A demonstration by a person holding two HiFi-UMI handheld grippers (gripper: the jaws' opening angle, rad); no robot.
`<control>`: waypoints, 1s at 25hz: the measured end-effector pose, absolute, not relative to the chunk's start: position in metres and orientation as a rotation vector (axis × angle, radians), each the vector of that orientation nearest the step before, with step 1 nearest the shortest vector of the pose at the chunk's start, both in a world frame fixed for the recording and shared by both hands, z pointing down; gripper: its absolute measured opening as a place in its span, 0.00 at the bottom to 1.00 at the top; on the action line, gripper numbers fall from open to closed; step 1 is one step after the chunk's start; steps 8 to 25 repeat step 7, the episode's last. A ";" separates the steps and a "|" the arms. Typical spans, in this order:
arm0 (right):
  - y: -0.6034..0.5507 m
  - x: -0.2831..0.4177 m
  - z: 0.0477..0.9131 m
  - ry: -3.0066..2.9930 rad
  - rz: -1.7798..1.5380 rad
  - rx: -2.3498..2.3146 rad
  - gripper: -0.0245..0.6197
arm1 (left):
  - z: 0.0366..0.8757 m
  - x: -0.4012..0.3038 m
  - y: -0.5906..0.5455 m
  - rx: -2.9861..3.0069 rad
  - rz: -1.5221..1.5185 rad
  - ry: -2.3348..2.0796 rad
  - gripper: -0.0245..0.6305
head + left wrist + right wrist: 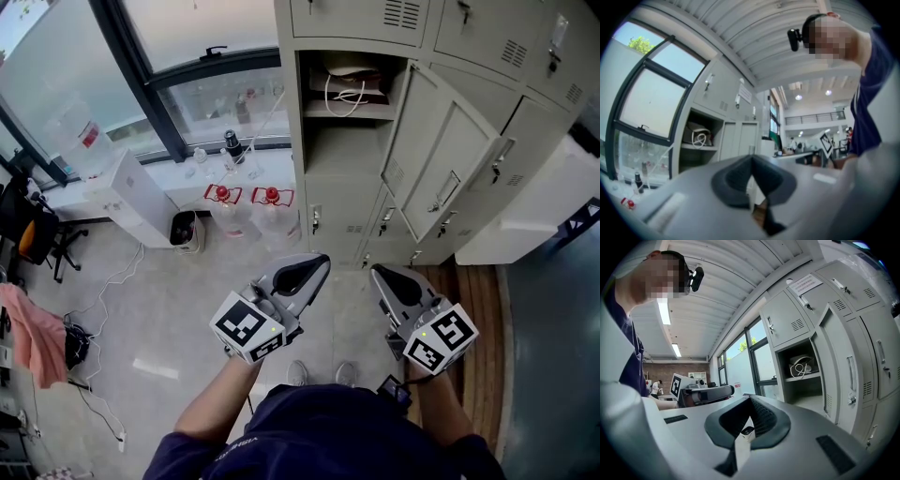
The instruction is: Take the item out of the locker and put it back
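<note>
The grey locker [319,178] has one door [441,159] swung open to the right. On its upper shelf lies the item [352,86], a flat beige and dark bundle with a looped white cord; it also shows in the left gripper view [698,136] and the right gripper view [802,366]. Both grippers hang low in front of me, well short of the locker, pointing towards it. My left gripper [317,264] [751,157] is shut and holds nothing. My right gripper [379,273] [750,398] also has its tips together and is empty.
Two water jugs with red caps [246,202] stand on the floor left of the locker, beside a small dark bin [185,228] and a white box [127,197]. An office chair [37,234] and a pink cloth [33,333] are at far left. My shoes [319,373] are below the grippers.
</note>
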State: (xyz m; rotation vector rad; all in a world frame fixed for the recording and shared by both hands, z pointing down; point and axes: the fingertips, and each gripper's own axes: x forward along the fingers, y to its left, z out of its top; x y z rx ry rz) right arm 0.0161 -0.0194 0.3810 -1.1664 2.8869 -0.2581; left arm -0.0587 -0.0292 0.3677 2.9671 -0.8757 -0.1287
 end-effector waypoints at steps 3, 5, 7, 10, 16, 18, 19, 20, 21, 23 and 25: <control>-0.020 0.017 0.381 2.898 -0.244 -1.170 0.03 | 0.369 -0.057 -0.030 2.964 -0.127 -0.871 0.04; -0.019 0.018 0.380 2.906 -0.233 -1.173 0.03 | 0.370 -0.055 -0.030 2.963 -0.122 -0.865 0.04; -0.019 0.019 0.380 2.912 -0.224 -1.176 0.03 | 0.372 -0.052 -0.030 2.964 -0.117 -0.858 0.04; -0.019 0.019 0.380 2.912 -0.224 -1.176 0.03 | 0.372 -0.052 -0.030 2.964 -0.117 -0.858 0.04; -0.019 0.019 0.380 2.912 -0.224 -1.176 0.03 | 0.372 -0.052 -0.030 2.964 -0.117 -0.858 0.04; -0.019 0.019 0.380 2.912 -0.224 -1.176 0.03 | 0.372 -0.052 -0.030 2.964 -0.117 -0.858 0.04; -0.019 0.019 0.380 2.912 -0.224 -1.176 0.03 | 0.372 -0.052 -0.030 2.964 -0.117 -0.858 0.04; -0.019 0.019 0.380 2.912 -0.224 -1.176 0.03 | 0.372 -0.052 -0.030 2.964 -0.117 -0.858 0.04; -0.019 0.019 0.380 2.912 -0.224 -1.176 0.03 | 0.372 -0.052 -0.030 2.964 -0.117 -0.858 0.04; -0.019 0.019 0.380 2.912 -0.224 -1.176 0.03 | 0.372 -0.052 -0.030 2.964 -0.117 -0.858 0.04; -0.019 0.019 0.380 2.912 -0.224 -1.176 0.03 | 0.372 -0.052 -0.030 2.964 -0.117 -0.858 0.04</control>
